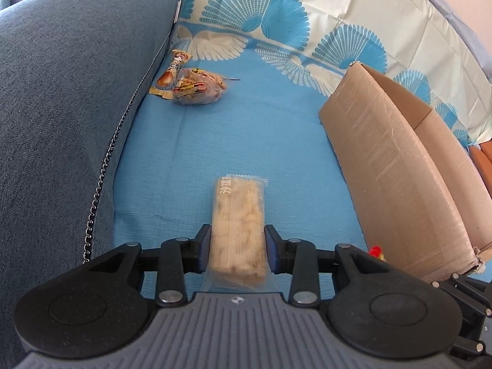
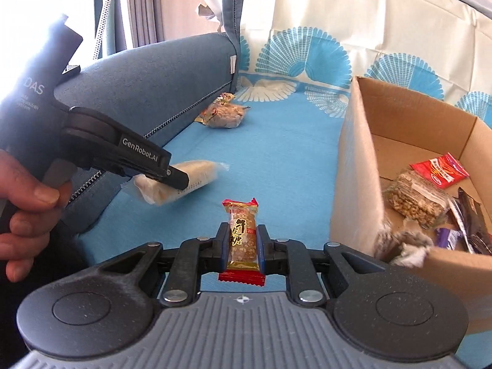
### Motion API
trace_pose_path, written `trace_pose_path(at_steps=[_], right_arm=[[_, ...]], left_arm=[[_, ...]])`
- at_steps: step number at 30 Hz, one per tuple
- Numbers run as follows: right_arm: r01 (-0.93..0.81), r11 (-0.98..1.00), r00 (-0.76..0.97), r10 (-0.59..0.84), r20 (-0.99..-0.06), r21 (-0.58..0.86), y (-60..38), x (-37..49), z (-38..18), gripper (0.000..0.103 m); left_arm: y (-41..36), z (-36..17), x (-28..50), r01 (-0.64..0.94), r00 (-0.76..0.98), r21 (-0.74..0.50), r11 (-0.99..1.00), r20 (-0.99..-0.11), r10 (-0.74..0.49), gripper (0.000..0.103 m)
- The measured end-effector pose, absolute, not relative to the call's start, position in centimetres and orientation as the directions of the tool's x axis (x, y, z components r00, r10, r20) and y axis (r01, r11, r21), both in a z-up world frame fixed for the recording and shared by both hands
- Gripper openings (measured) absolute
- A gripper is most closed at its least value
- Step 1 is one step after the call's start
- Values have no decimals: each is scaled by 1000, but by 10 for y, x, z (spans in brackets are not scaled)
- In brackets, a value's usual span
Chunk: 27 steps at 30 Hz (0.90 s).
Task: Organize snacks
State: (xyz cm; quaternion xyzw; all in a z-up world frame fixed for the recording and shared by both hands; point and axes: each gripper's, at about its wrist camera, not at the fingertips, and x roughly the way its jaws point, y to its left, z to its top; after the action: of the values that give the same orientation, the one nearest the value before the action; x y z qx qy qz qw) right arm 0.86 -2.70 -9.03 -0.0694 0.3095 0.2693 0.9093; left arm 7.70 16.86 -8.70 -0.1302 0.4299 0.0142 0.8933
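Observation:
My left gripper (image 1: 237,233) is shut on a pale rice-crisp bar in clear wrap (image 1: 238,224), held above the blue sofa cover; it also shows in the right wrist view (image 2: 181,181). My right gripper (image 2: 243,235) is shut on a red-and-gold nougat candy (image 2: 243,236), just left of the open cardboard box (image 2: 356,166). The box (image 1: 384,160) holds a red packet (image 2: 439,170), a nut bar (image 2: 415,198) and dark wrappers (image 2: 470,224). Two more wrapped snacks (image 1: 190,84) lie at the back by the cushion, also seen in the right wrist view (image 2: 224,112).
A blue-grey sofa cushion (image 1: 70,98) rises on the left. A cream and blue fan-patterned cloth (image 1: 276,24) covers the sofa back. The blue seat cover (image 1: 246,129) stretches between cushion and box. A hand (image 2: 24,203) grips the left tool.

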Motion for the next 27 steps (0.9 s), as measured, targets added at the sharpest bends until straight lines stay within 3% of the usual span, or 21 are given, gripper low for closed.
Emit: trace_pose_path(at_steps=[12,21,27], right_arm=[[-533,846,633,412,-656,17,-20,9,-108,18],[-533,846,593,364,-719,-11,-10,15,-133,18],[-550,834,605,360,-710,-46,-9,11,-138,18]], left_arm=[[163,-101,89,-82,522,-209,974,-842,-137,41],[152,-112,96,-54,488,-141,989,-868,-97,49],[148,-113,100,-52,494,-118,992,-866,-77,47]])
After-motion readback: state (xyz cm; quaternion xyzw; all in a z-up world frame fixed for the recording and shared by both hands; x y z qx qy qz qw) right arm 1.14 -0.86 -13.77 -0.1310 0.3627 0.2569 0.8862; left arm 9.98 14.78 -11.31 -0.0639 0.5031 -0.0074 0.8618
